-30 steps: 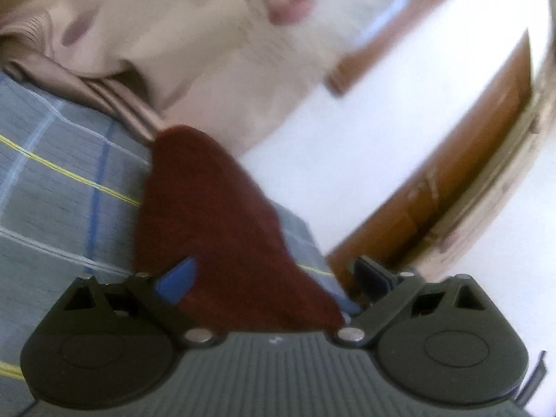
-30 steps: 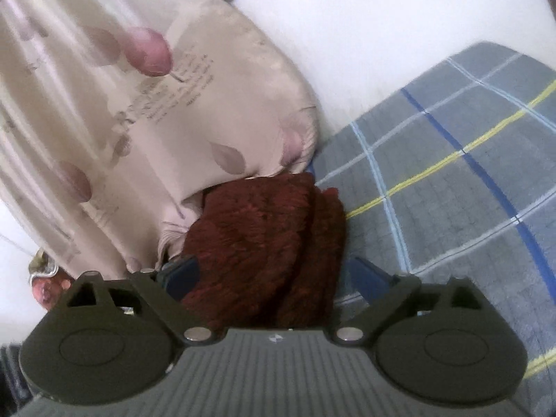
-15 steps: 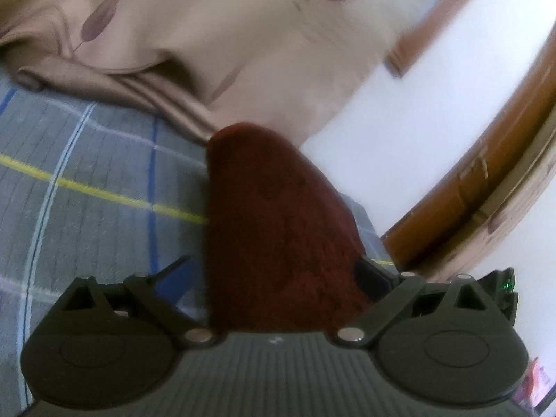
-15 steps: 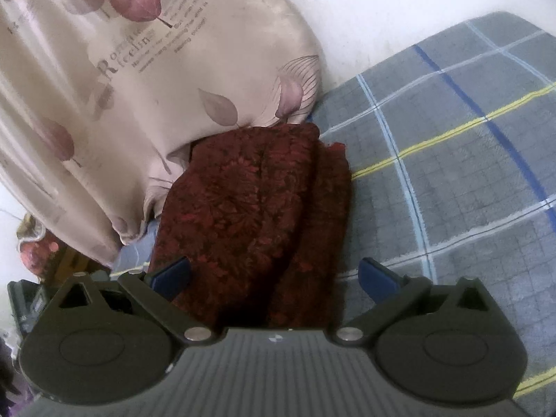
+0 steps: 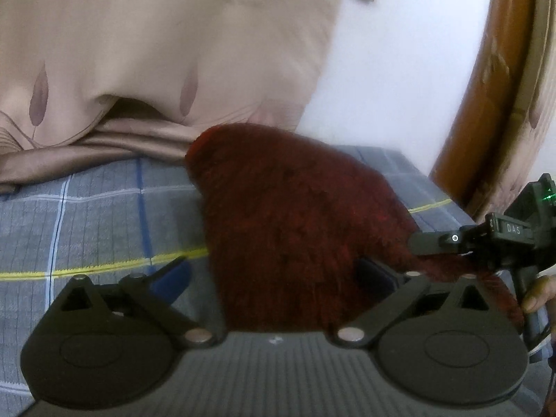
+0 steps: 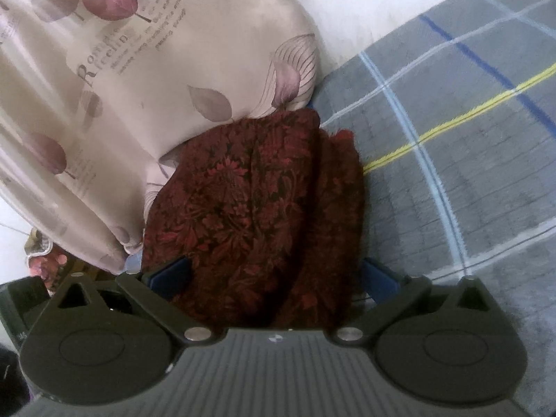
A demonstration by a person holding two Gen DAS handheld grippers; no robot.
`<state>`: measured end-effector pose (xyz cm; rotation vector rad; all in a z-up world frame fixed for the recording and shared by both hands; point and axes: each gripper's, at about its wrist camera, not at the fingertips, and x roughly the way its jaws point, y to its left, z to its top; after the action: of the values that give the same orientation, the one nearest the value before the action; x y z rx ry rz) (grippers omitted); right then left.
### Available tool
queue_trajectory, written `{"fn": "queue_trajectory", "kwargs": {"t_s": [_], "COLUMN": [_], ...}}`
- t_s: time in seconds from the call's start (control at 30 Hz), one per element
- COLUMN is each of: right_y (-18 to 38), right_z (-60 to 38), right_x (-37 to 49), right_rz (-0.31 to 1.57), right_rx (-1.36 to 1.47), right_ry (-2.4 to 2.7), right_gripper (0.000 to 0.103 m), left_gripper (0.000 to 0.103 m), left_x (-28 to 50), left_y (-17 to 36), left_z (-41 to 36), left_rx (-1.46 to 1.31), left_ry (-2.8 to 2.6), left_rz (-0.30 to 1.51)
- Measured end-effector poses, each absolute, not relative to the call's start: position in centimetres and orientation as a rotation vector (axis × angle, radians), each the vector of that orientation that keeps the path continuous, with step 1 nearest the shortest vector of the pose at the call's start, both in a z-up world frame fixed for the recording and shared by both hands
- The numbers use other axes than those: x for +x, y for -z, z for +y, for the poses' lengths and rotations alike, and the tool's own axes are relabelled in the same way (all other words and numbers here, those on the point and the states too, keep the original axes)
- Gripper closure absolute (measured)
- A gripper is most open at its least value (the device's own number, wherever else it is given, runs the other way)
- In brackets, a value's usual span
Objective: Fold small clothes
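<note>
**Folded cloth set down, both grippers spread**

The dark red cloth is seen lying folded on the checked sheet, its far end against the curtain. The right gripper is spread wide astride it, pads not pressing. The left gripper is likewise held open around the cloth, nothing gripped. The fold looks finished or nearly so; a clean withdrawal, or a last tidy of the edges, is called for. The curtain crowds the far side, and the right gripper is seen close by the left one.
</note>
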<state>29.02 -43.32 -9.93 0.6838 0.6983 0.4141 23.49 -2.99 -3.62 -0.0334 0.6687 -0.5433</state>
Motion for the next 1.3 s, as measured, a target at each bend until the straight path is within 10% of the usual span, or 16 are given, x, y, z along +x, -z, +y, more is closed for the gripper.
{"fn": "queue_trajectory", "kwargs": {"t_s": [0.8,1.3], "right_y": [11.2,11.5], "right_z": [-42.8,-42.4], "right_x": [30.3,30.0], "right_rz": [0.651,0.61], "right_rx": [0.644,0.587], "right_ry": [-0.518,-0.551], "right_gripper": [0.0,0.0], "left_gripper": [0.0,0.0], "left_x": [25.0,30.1], "left_y": [4.9,10.7], "left_z": [-3.5,0.7], "left_rx": [-0.006,-0.502], "left_ry": [0.621,0.873], "left_rz": [0.665,0.841]}}
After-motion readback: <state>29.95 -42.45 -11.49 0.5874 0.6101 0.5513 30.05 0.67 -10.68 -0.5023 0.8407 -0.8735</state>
